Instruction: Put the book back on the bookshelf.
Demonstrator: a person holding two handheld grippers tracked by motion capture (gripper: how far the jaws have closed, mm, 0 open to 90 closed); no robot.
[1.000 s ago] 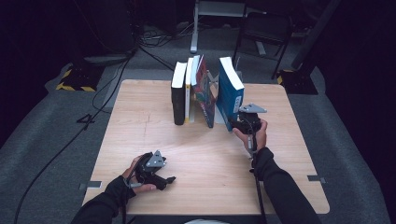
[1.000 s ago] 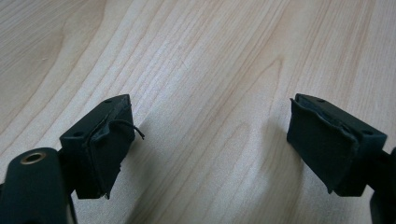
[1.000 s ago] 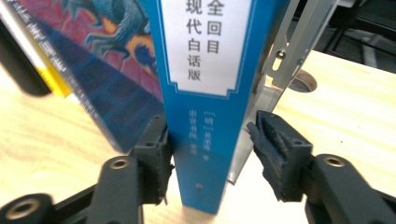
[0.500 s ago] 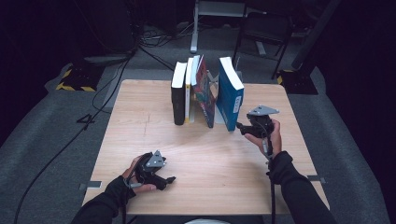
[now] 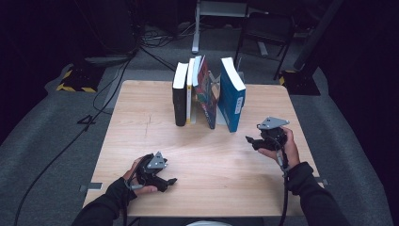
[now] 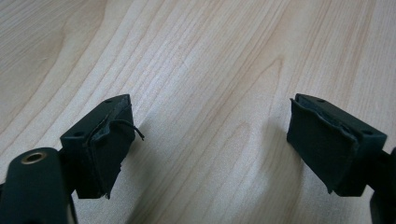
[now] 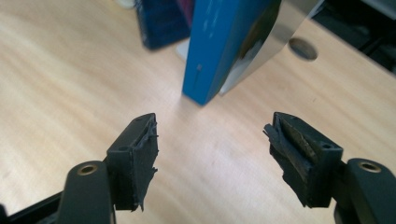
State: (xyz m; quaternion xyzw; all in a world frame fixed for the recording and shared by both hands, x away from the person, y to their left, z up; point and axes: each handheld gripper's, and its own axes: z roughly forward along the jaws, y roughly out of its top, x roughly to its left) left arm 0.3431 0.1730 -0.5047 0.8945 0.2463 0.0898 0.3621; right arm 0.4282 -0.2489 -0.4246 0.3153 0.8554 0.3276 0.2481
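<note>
Several books stand upright at the back middle of the wooden table (image 5: 141, 141): a black book (image 5: 179, 96), a thin white one, a colourful one (image 5: 207, 96) leaning, and apart at the right a blue book (image 5: 232, 99), also in the right gripper view (image 7: 219, 51). My right gripper (image 5: 250, 140) is held off the table to the right of and nearer than the blue book; its jaws have just been opening, with nothing between them (image 7: 212, 156). My left gripper (image 5: 170, 181) rests low at the table's near left, open over bare wood (image 6: 210, 140).
A shiny metal bookend (image 7: 280, 37) stands behind the blue book. A round hole (image 7: 302, 48) shows in the tabletop near it. A chair (image 5: 261, 28) and cables lie on the dark floor beyond the table.
My right gripper has drawn away from the blue book, toward the right and nearer side, and its jaws have spread. The blue book stands alone. The left hand has kept still.
</note>
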